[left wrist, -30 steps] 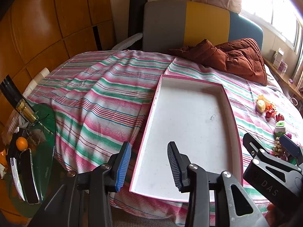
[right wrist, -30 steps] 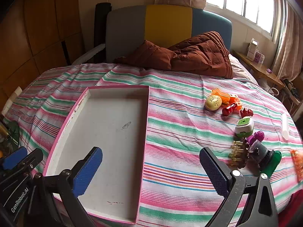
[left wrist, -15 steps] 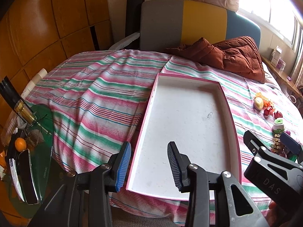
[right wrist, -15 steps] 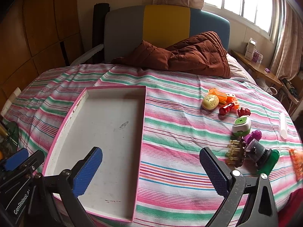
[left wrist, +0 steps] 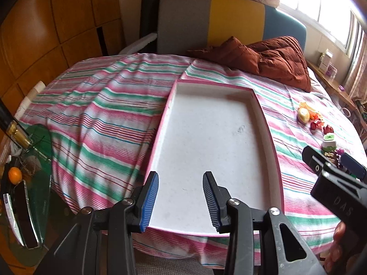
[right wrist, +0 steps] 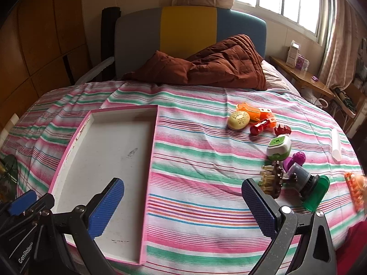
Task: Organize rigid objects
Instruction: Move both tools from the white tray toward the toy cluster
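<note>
A white tray with a pink rim [left wrist: 277, 178] [right wrist: 150, 160] lies empty on the striped bed. Small rigid objects sit in a cluster to its right: a yellow oval piece [right wrist: 238, 120], an orange toy [right wrist: 254, 111], a red tube [right wrist: 260, 127], a green-white box [right wrist: 278, 147], a brown hair claw [right wrist: 271, 181], a purple piece [right wrist: 296, 159] and a grey-green bottle [right wrist: 309, 184]. My left gripper [left wrist: 180, 200] is open and empty over the tray's near end. My right gripper [right wrist: 183, 206] is wide open and empty, above the bedspread between tray and cluster.
A brown quilt [right wrist: 213, 68] lies at the headboard. A white tube [right wrist: 336, 145] and an orange item [right wrist: 354, 188] lie at the bed's right edge. A glass side table [left wrist: 25, 183] with an orange and a phone stands left of the bed.
Both grippers have drawn back and risen slightly, so the tray and the objects look a little farther off. Both stay open and empty.
</note>
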Motion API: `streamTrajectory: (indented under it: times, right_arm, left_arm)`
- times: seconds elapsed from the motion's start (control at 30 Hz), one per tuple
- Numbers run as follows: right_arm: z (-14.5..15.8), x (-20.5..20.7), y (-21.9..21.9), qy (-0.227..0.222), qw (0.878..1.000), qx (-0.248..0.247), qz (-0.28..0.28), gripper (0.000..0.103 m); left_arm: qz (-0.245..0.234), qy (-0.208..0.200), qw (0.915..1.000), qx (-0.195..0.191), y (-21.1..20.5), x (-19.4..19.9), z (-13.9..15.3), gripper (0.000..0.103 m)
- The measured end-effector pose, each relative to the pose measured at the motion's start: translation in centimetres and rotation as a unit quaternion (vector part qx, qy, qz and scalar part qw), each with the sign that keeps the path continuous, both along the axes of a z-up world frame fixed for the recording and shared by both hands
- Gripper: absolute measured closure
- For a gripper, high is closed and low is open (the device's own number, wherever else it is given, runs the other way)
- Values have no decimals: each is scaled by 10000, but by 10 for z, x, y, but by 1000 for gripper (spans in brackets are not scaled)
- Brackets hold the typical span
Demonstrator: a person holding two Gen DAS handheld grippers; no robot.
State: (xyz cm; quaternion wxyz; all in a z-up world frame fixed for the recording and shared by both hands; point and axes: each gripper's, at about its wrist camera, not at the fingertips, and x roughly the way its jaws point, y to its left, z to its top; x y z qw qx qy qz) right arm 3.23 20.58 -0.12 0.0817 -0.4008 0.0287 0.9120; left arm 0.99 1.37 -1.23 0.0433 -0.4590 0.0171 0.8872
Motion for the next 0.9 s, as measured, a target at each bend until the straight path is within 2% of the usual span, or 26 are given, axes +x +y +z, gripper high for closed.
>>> streamTrajectory:
  times: [0.33,0.43,0.53,0.6,0.73,0.9]
  right_arm:
    - [2,7,36,37,9997,25,-260,0]
    - [1,10,56,21,9994,-311,-128,0]
    - [-2,16,79,-1,9984,-492,-281,0]
    - [-3,20,96,-26,9982,-451,-396,0]
    - [-6,32,135,-122,9971,-336,-673,0]
    - [-9,46,181,-178,9956,55,-923,0]
  left_arm:
    - [-553,-64,9984,69,17,8,-5,63]
    - [-714,-21,9974,84,22,13,-6,63]
    - [-1013,89,9941,382,25,19,-5,63]
    - [-1216,155,9911,521,29,23,-3,63]
    - [-1470,175,9878,492,41,29,-2,63]
    - [-1755,64,9827,583,58,34,0,63]
